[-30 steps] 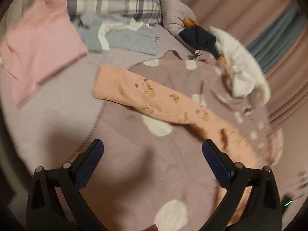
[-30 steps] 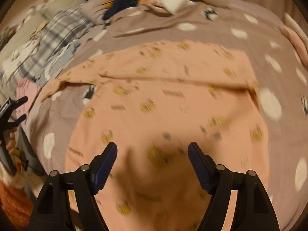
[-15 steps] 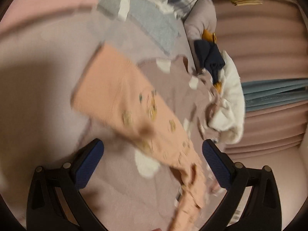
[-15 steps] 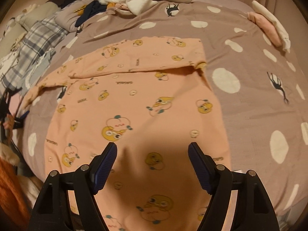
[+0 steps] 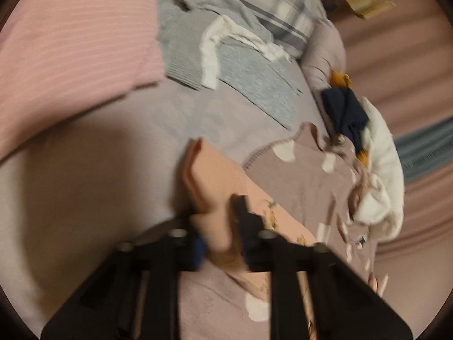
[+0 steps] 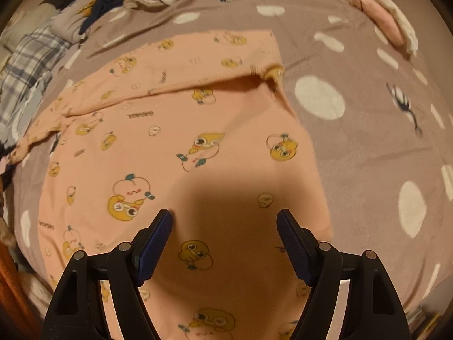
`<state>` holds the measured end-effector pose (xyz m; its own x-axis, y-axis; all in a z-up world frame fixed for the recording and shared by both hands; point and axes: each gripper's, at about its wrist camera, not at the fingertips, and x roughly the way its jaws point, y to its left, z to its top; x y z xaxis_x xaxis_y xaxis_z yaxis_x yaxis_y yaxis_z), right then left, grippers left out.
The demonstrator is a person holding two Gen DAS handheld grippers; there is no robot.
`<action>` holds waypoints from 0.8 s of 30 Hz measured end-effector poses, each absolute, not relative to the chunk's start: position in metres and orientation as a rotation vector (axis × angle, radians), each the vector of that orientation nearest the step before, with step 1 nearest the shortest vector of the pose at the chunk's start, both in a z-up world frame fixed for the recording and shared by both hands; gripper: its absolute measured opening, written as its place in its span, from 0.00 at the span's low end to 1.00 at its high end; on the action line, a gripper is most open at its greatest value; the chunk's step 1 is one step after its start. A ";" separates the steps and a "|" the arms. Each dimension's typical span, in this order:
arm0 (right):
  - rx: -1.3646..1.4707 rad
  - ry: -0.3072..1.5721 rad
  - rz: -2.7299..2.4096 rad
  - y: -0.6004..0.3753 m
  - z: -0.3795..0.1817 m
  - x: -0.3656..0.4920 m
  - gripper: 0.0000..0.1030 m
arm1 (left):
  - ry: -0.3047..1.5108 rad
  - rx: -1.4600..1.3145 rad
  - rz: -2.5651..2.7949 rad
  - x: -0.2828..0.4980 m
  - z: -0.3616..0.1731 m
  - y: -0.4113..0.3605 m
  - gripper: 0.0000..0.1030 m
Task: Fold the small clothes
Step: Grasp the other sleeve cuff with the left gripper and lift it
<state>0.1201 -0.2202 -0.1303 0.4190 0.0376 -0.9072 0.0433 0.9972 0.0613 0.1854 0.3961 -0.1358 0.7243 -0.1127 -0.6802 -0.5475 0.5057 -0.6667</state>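
A peach child's shirt (image 6: 198,119) printed with yellow cartoon ducks lies flat on the dotted mauve blanket (image 6: 354,141), its upper part folded over. One long sleeve (image 5: 209,175) runs off to the left. In the blurred left wrist view, my left gripper (image 5: 219,218) is shut on that sleeve's end, and the cloth bunches up between the pads. My right gripper (image 6: 225,221) hovers open over the shirt's lower middle, with nothing between its fingers and its shadow on the fabric.
Beyond the sleeve lie a pink striped garment (image 5: 70,42), grey knit clothes (image 5: 249,82) and plaid fabric (image 5: 277,5). A white fluffy item (image 5: 379,170) and a navy piece (image 5: 345,110) sit at the blanket's far edge. A pink and white folded pile (image 6: 382,19) rests at the far right.
The left gripper's jaws went from wide open to closed on the sleeve end after it moved in on it. The right gripper came down closer over the shirt.
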 end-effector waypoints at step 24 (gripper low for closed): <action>0.240 1.074 -0.008 -0.275 -0.118 0.068 0.74 | 0.764 -0.499 0.019 0.222 -0.037 0.192 0.07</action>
<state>0.0677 -0.2745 -0.1178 0.4788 0.1103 -0.8710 0.1230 0.9739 0.1909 0.2219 0.1923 -0.0369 0.7278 -0.1617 -0.6665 -0.1940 0.8836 -0.4262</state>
